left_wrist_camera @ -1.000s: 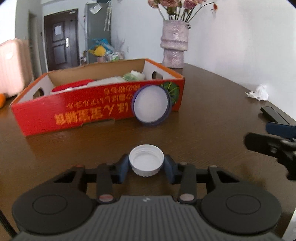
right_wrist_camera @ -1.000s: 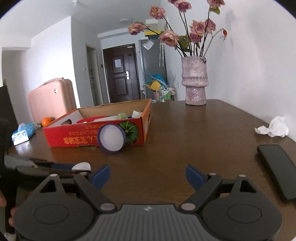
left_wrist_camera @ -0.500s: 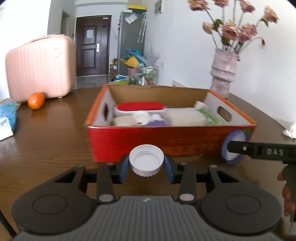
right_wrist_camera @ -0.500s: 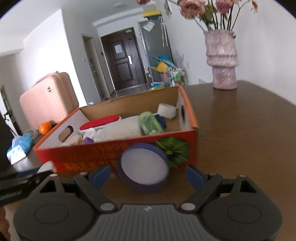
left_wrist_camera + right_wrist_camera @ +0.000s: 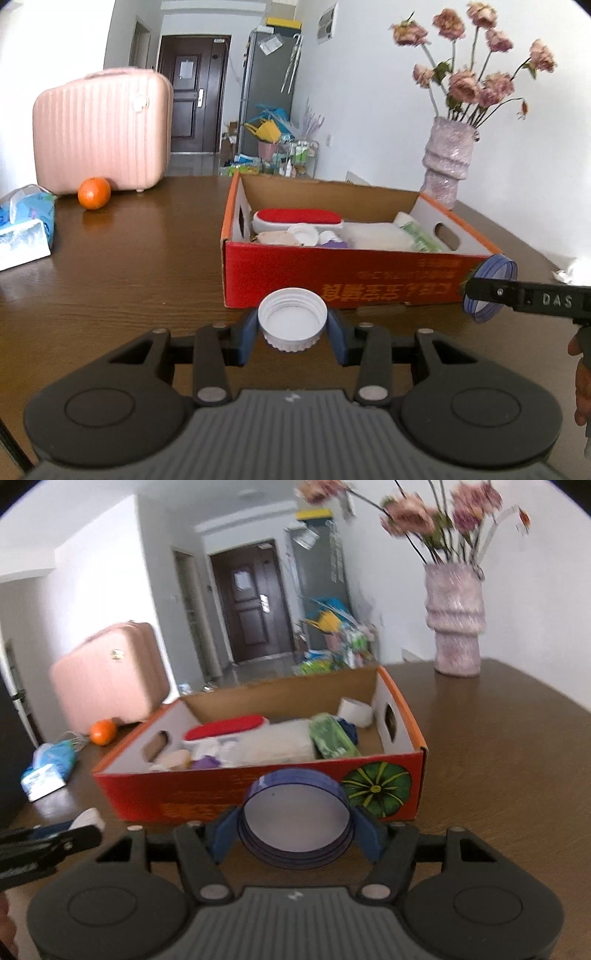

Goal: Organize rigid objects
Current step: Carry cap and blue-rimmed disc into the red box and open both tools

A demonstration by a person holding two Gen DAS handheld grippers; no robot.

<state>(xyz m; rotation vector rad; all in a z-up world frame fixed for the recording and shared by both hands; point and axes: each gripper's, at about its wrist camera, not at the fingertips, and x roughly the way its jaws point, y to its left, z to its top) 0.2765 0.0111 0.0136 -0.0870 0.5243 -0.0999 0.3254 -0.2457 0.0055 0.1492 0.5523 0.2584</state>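
My left gripper is shut on a white screw cap, held open side up just in front of the red cardboard box. The box holds a red-topped case and several small items. In the right wrist view my right gripper has its jaws closing, and both blue pads touch the sides of a round purple lid standing on edge against the box front. In the left wrist view that lid shows at the box's right corner, behind the right gripper's finger.
On the brown table stand a pink suitcase, an orange and a blue tissue pack at the left. A vase of flowers stands behind the box. A crumpled tissue lies at the right.
Both grippers came up to the box front. The right jaws went from wide open to closed around the purple lid. The left gripper kept its hold on the white cap.
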